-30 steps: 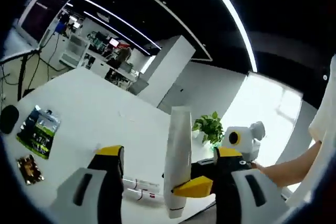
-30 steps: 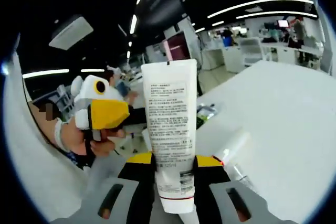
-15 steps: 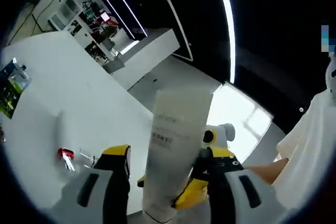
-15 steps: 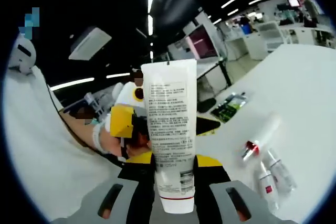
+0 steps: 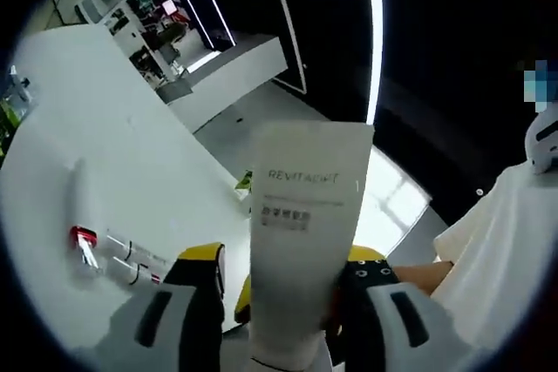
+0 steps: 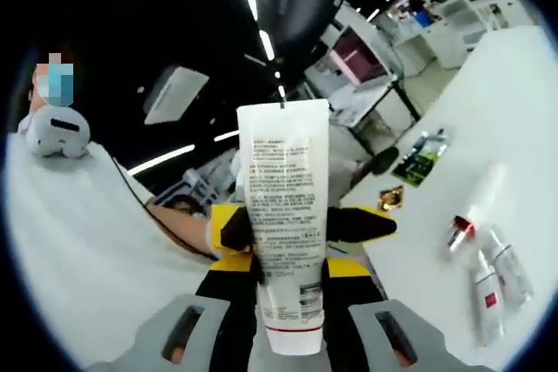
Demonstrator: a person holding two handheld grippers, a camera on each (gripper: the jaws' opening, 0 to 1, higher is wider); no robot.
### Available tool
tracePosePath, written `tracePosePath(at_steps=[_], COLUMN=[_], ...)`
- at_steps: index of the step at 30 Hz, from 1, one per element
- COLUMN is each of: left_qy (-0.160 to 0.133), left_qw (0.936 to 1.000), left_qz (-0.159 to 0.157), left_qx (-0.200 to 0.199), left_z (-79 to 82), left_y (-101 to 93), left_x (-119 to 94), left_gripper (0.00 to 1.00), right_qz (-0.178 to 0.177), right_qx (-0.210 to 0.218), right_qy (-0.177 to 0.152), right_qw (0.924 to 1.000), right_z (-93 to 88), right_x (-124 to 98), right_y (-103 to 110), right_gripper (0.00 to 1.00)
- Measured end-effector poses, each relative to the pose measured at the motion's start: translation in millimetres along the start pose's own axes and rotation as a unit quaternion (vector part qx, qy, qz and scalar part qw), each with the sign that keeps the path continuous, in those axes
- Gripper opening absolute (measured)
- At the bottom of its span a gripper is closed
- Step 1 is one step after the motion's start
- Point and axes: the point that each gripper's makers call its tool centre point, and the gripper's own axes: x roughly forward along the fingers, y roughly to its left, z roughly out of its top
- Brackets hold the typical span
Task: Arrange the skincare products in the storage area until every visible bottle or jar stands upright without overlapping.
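Closing in over the last second, the left gripper now brackets the white cream tube — fingers either side, contact unclear. The right gripper clamps it near the cap, well above the desk. A mistimed handover could drop it onto the small bottles lying flat beyond.

Grey tongs with yellow-and-black tips; the person wears a white shirt.
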Motion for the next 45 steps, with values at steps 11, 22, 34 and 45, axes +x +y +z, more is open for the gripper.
tracePosePath(at_steps=[11, 22, 34, 45], left_qy=[-0.018, -0.036, -0.062, -0.071], left_qw=[0.9982, 0.9831, 0.9747, 0.9811], left_qz=[0.055, 0.177, 0.214, 0.179], left_qx=[0.013, 0.031, 0.01, -0.021], left_z=[6.7, 14.6, 24.3, 26.7], left_y=[17.5, 55.2, 74.2, 67.6], left_x=[-3, -14, -23, -19], left_gripper=[0.32, 0.32, 0.32, 0.34], right_qz=[-0.009, -0.14, -0.261, -0.263], right_qx=[0.026, -0.056, -0.109, -0.105], right_qy=[-0.012, -0.02, 0.02, 0.036], right_qw=[0.9995, 0.9884, 0.9589, 0.9584], right_z=[4.1, 4.1, -13.5, -6.8], right_x=[6, 24, 34, 22], right_y=[-8, -39, -62, -65], right_gripper=[0.3, 0.32, 0.33, 0.24])
